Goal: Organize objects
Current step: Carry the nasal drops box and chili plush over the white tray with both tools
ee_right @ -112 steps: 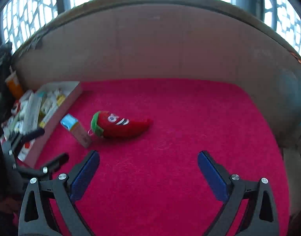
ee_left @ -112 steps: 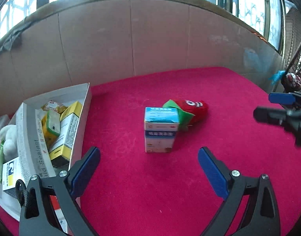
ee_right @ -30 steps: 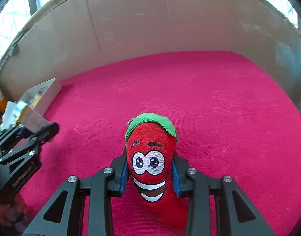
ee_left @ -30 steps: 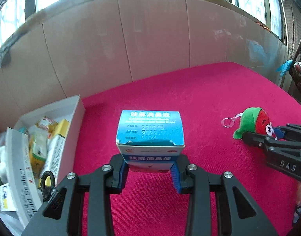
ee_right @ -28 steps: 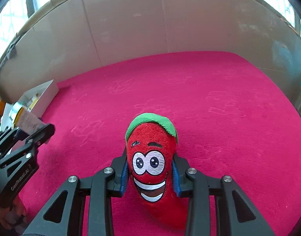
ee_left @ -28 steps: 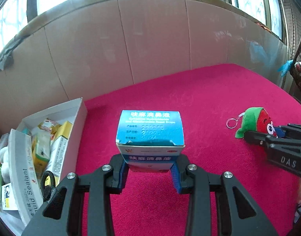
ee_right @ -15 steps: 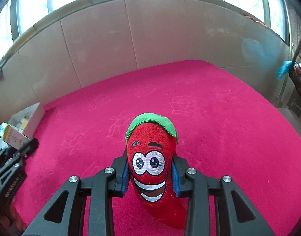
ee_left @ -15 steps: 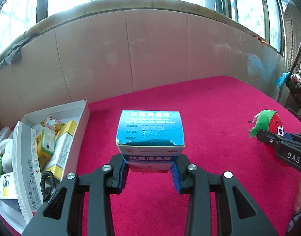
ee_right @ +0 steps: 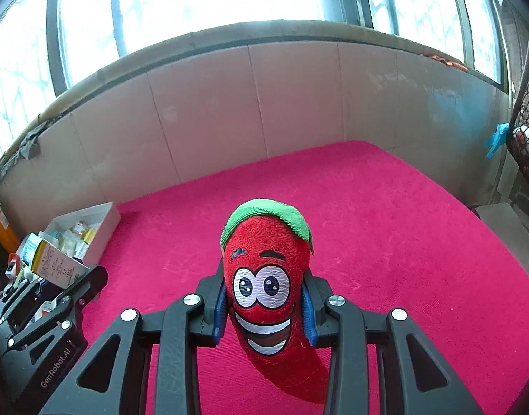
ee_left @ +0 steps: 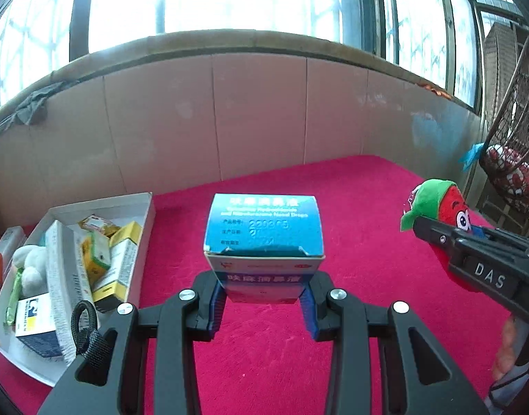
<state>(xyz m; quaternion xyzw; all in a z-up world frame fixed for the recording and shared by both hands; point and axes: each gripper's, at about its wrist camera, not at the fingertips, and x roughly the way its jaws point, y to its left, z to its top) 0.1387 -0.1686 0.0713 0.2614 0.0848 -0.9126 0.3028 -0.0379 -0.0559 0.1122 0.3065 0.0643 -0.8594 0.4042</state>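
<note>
Since the earliest pictures, when both sets of jaws stood wide apart over the red surface (ee_left: 264,363) with the carton and the toy lying together ahead of them, each has closed on its load and lifted it; over the last second both have risen further, and more of the windows shows behind them. Between the left gripper (ee_left: 264,297) jaws the blue-and-white medicine carton (ee_left: 264,238) sits clamped, its lower part pinched by the blue pads and its blue end face turned up toward the camera, clear of the cloth. Outward and to the left of those jaws, just past the carton's left side, lies the open white box (ee_left: 145,242) already crowded with cartons and packets; its long axis runs from near the left jaw away toward the back panel (ee_left: 257,117). That box is far nearer the left hand than the right, so the carton's coming move is probably a short swing leftward and down. The right gripper (ee_right: 264,304) jaws are shut on the red chilli plush toy (ee_right: 267,276), gripped about its face, green cap up, tail hanging below. From these jaws the white box (ee_right: 105,221) lies well off to the left, beyond the left gripper (ee_right: 57,297); to the right stands a wire basket (ee_left: 513,131). Both grippers point forward and moderately downward.
</note>
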